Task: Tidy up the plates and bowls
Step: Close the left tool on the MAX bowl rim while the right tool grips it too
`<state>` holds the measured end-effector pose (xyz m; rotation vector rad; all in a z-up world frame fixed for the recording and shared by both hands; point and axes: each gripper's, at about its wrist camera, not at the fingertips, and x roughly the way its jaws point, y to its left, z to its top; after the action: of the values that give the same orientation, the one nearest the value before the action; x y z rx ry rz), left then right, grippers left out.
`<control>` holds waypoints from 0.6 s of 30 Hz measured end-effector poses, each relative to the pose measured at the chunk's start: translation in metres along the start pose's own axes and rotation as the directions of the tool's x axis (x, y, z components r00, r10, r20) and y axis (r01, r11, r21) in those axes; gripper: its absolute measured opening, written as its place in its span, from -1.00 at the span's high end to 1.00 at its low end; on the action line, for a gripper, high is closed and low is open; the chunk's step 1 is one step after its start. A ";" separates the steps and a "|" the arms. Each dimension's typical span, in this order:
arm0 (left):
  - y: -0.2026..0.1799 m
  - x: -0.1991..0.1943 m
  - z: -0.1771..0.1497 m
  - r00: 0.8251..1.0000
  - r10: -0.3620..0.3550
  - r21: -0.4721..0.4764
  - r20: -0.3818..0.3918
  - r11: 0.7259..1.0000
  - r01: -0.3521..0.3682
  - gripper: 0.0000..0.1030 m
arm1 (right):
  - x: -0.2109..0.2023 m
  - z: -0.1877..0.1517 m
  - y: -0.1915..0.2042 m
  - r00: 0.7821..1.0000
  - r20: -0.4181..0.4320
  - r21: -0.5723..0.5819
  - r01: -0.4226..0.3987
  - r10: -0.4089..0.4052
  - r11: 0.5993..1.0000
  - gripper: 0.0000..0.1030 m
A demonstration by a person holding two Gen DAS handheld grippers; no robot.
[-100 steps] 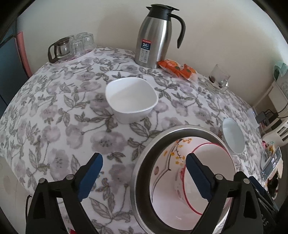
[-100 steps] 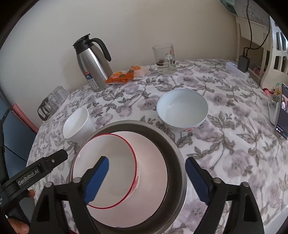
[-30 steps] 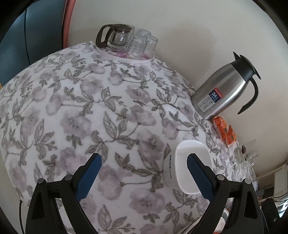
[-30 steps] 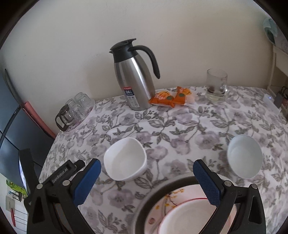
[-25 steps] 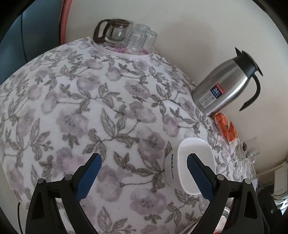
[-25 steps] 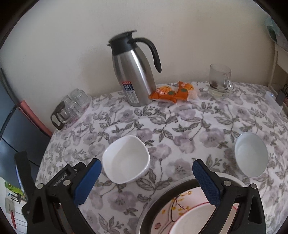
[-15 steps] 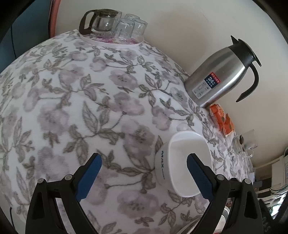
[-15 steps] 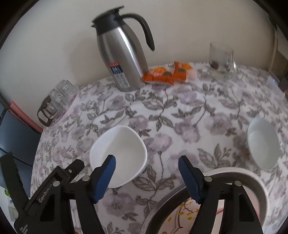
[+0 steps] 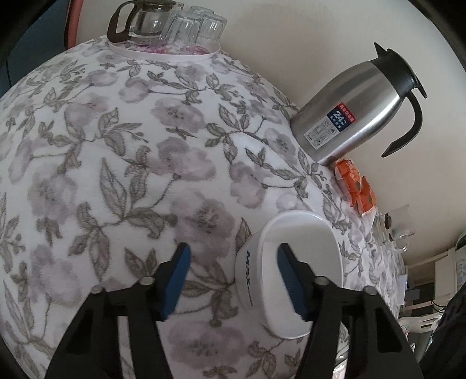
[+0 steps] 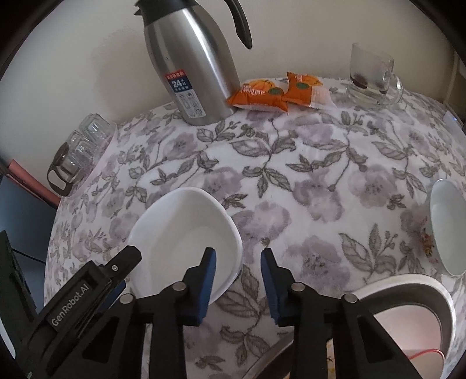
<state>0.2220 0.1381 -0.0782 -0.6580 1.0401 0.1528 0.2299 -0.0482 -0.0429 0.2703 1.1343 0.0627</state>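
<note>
A white squarish bowl [image 9: 303, 262] marked MAX stands on the floral tablecloth; it also shows in the right wrist view [image 10: 180, 233]. My left gripper [image 9: 233, 280] is open and straddles its near wall, the right finger inside the bowl. My right gripper [image 10: 237, 277] is open, narrowly, and straddles the bowl's right rim, its left finger over the bowl. A round white bowl [image 10: 445, 227] sits at the far right. A steel basin [image 10: 407, 294] holding a red-rimmed bowl is at the lower right.
A steel thermos jug [image 10: 192, 58] stands at the back by orange snack packets [image 10: 276, 90] and a glass mug [image 10: 370, 75]. A tray of glasses and a glass pot [image 9: 163, 26] sits at the table's far left edge.
Both grippers have moved in on the white squarish bowl. Both have narrowed their opening, and each now has one finger over or inside the bowl's rim.
</note>
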 end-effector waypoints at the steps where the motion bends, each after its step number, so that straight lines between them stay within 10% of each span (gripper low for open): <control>1: 0.000 0.002 0.001 1.000 -0.002 -0.004 -0.001 1.000 0.002 -0.11 | 0.004 0.000 -0.001 1.000 -0.006 0.004 -0.005 0.005 1.000 0.42; 18: -0.017 0.016 0.006 1.000 -0.023 0.075 -0.020 0.997 0.025 0.76 | 0.025 -0.001 0.000 0.999 -0.036 -0.002 -0.027 0.027 1.000 0.72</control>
<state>0.2421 0.1254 -0.0826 -0.6045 1.0513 0.0859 0.2398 -0.0436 -0.0650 0.2838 1.1666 0.0932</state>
